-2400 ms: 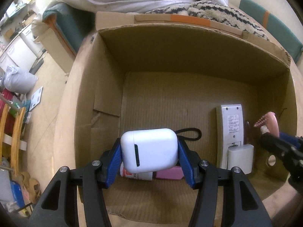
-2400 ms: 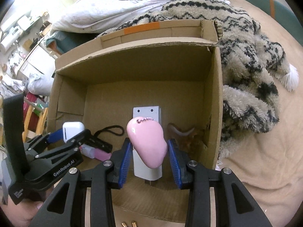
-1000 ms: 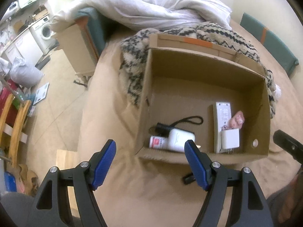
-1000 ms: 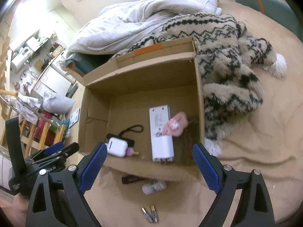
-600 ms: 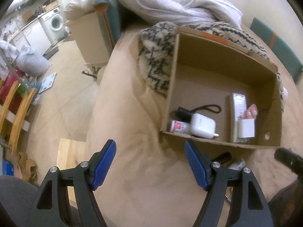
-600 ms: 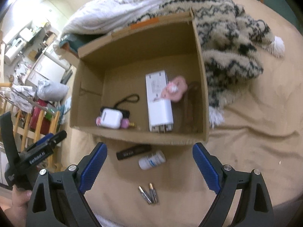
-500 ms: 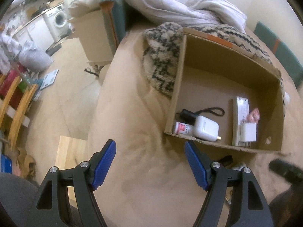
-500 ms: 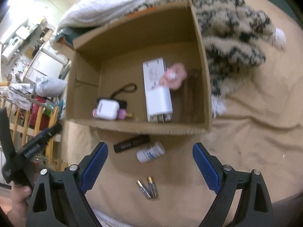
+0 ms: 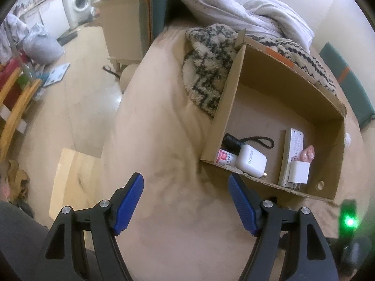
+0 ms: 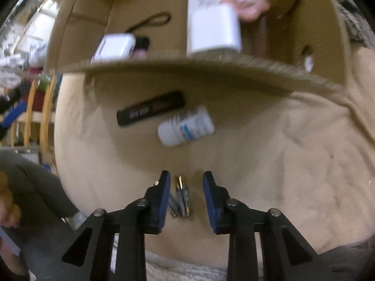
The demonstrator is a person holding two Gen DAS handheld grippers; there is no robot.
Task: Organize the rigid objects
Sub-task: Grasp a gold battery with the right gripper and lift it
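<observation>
Batteries lie between the right gripper's closing jaws, not yet pinched.

Right gripper: you've dropped it from above the box to the batteries; its jaws are closing around them.
Left gripper: you've drifted it left, off the box, over bare blanket.

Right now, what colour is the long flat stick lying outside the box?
Black, with faint lettering; the stick shows best in the right wrist view.
</observation>
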